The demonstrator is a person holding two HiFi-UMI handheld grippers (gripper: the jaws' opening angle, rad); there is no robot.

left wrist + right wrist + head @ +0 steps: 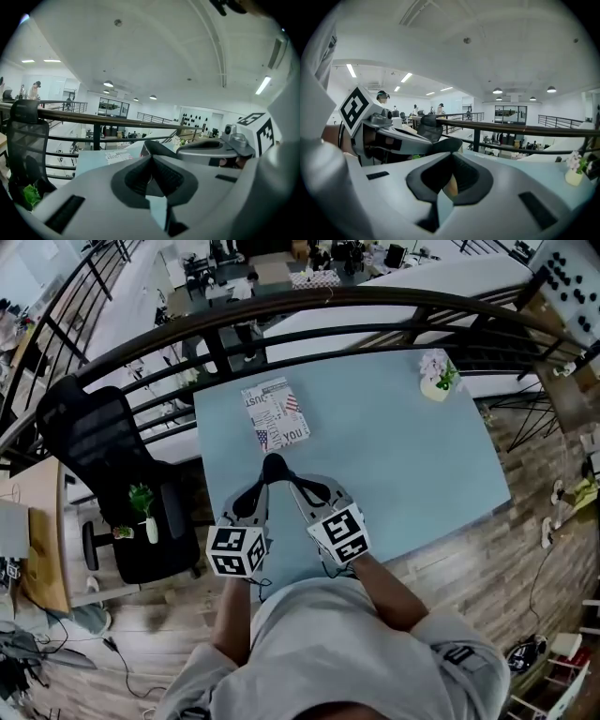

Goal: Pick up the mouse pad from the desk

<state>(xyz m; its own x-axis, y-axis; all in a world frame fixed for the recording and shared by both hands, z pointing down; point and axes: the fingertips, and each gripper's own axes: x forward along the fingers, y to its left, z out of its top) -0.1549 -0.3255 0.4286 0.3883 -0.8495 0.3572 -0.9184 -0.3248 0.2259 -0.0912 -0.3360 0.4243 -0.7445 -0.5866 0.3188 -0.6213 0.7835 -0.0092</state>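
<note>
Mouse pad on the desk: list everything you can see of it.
The mouse pad is a thin rectangle, white with black printed words and a flag-like patch in red and blue. It lies flat, slightly skewed, on the pale blue desk, near its far left part. Only the desk touches it; the left tool and right tool hover short of it, shut.

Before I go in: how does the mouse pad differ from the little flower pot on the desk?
The mouse pad lies flat; the flower pot stands upright. The mouse pad is a broad printed rectangle; the flower pot is small and white with pink blooms. The mouse pad sits toward the desk's far left; the flower pot near its far right corner. Both rest on the desk.
</note>
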